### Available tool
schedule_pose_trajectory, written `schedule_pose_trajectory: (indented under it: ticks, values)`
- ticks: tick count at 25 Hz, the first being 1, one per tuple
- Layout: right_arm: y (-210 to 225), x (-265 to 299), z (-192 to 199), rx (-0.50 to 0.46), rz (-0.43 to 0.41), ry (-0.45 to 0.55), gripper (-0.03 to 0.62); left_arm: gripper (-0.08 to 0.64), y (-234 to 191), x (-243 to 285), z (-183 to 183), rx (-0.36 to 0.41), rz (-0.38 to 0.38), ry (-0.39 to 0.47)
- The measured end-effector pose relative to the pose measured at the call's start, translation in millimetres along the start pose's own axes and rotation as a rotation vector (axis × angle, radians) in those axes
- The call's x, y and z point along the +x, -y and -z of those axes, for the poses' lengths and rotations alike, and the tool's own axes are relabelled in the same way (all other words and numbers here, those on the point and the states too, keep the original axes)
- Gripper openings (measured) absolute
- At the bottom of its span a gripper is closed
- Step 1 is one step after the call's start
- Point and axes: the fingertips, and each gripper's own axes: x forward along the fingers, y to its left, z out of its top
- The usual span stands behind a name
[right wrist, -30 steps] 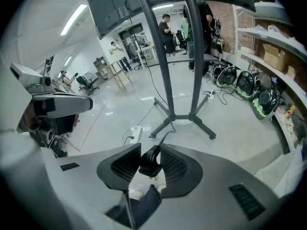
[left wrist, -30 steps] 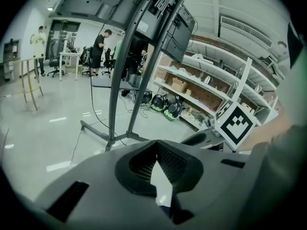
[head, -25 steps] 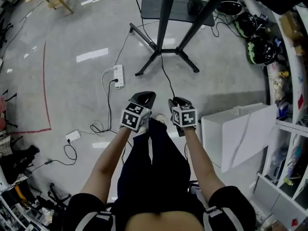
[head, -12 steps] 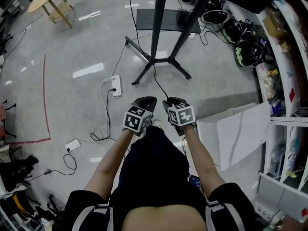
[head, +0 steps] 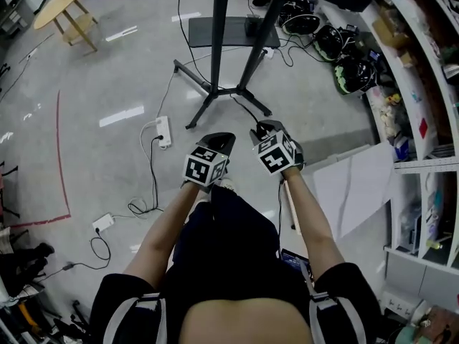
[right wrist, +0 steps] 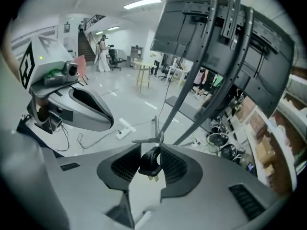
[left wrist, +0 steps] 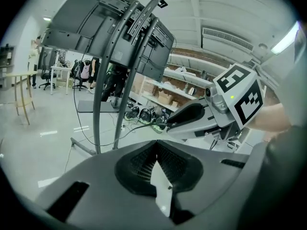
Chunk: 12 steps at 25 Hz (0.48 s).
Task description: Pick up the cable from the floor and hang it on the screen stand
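Observation:
My right gripper (head: 262,130) is shut on the black plug (right wrist: 150,163) of the cable (head: 247,111). The plug sits upright between the pads, and the thin black cable runs from it down toward the foot of the screen stand (head: 215,84). The stand's two black poles (right wrist: 211,71) rise just ahead with the screen's back above them. My left gripper (head: 219,140) hangs beside the right one, slightly behind it, shut with nothing in it. In the left gripper view its tips (left wrist: 156,145) meet, and the right gripper (left wrist: 192,116) shows with the cable (left wrist: 139,127) trailing from its tip.
A white power strip (head: 163,130) and a white adapter (head: 103,222) lie on the floor at left with thin wires. A white box (head: 358,188) and shelves (head: 430,156) stand at right. Helmets (head: 344,70) lie behind the stand. A wooden stool (head: 68,6) is far left.
My right gripper has moved forward and up toward the stand with the plug, now ahead of the left one. The view has shifted closer to the stand.

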Motion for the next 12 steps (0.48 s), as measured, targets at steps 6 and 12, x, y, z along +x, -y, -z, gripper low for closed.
schedule_pose_trajectory:
  ticks: [6,12]
  values:
    - [44.3,-25.4,-7.4,-0.134,0.144,0.01,0.14,0.008,20.0,22.5,-32.2,0.058,0.03,0.033]
    - [90.8,-40.7,-24.5,-0.221,0.266,0.058,0.14,0.008,28.1,46.6,-70.8,0.105,0.031,0.08]
